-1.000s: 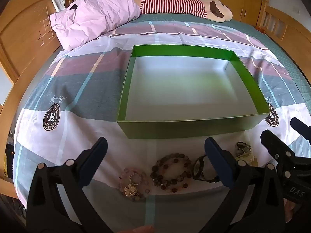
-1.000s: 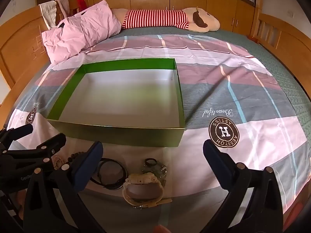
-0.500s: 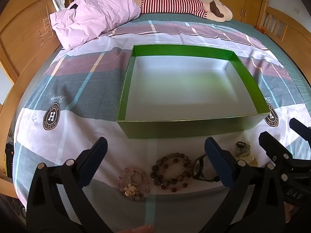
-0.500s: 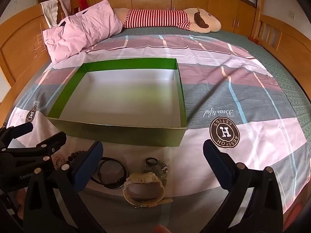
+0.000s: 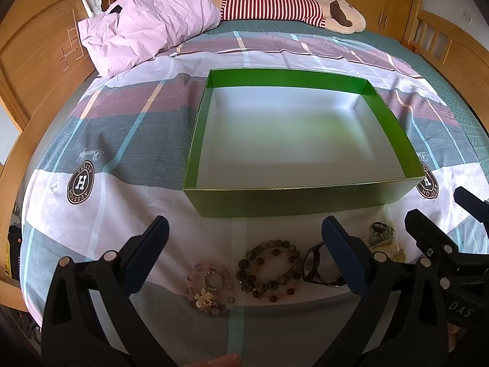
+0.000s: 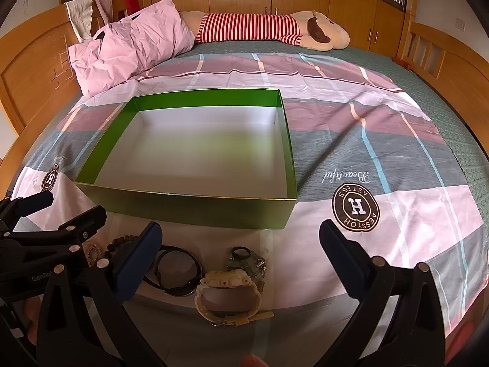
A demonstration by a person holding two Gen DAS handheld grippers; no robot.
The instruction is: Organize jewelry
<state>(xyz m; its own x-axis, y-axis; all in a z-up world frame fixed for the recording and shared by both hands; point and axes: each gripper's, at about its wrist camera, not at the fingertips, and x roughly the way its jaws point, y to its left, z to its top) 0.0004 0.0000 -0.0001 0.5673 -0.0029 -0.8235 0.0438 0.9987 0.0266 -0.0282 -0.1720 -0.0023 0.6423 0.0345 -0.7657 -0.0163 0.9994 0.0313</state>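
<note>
An empty green box (image 5: pixel 305 203) with a white inside sits on the bed; it also shows in the right wrist view (image 6: pixel 198 211). In front of it lie a pink bead bracelet with a gold charm (image 5: pixel 210 287), a brown bead bracelet (image 5: pixel 269 270), a black watch (image 5: pixel 311 263), a cream watch (image 6: pixel 227 295), a black bangle (image 6: pixel 174 270) and a small green trinket with a ring (image 6: pixel 247 260). My left gripper (image 5: pixel 244 235) is open above the bracelets. My right gripper (image 6: pixel 241 240) is open above the cream watch. Both are empty.
A pink pillow (image 5: pixel 146 33) and a striped plush toy (image 5: pixel 290 10) lie at the head of the bed. Wooden bed rails (image 5: pixel 33 70) run along both sides. The patterned sheet (image 6: pixel 382 159) spreads to the right of the box.
</note>
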